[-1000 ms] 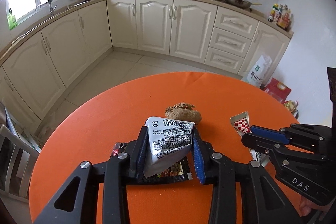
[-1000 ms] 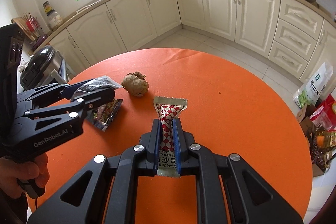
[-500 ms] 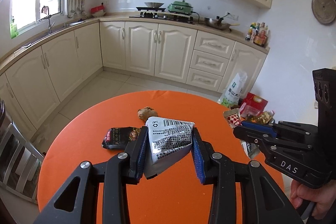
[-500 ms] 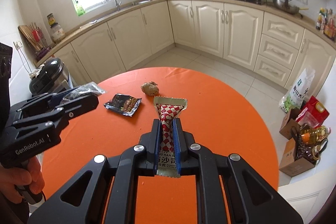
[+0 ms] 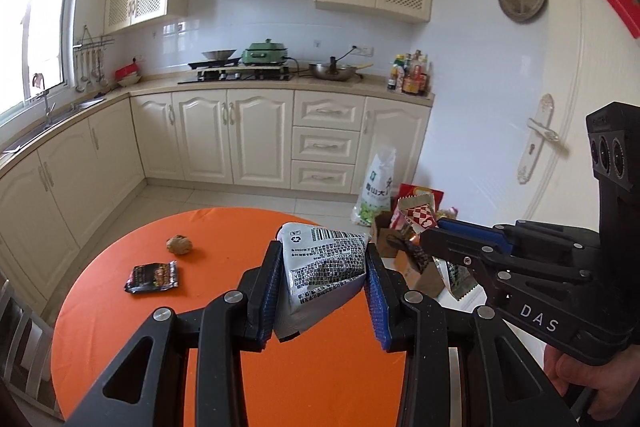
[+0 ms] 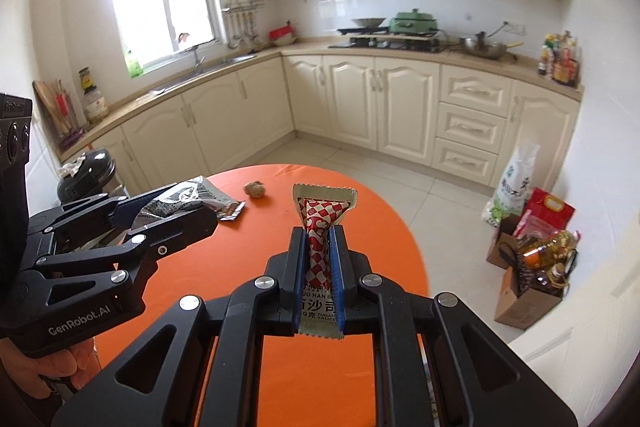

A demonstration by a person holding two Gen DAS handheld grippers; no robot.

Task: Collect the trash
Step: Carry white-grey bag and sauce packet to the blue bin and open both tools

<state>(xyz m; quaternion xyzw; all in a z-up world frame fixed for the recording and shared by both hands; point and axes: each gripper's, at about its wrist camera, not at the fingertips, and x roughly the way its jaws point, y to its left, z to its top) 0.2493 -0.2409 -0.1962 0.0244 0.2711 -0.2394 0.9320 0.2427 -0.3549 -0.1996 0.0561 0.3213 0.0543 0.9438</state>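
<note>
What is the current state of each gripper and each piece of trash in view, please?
Left gripper: shut on silver wrapper.
Right gripper: shut on checkered sachet.
Silver wrapper: held, off the table.
Checkered sachet: held upright.
Dark wrapper: lying flat on table.
Brown lump: resting on table.

Both grippers' fingers (image 5: 275,291) clamped, seemingly raised
</note>
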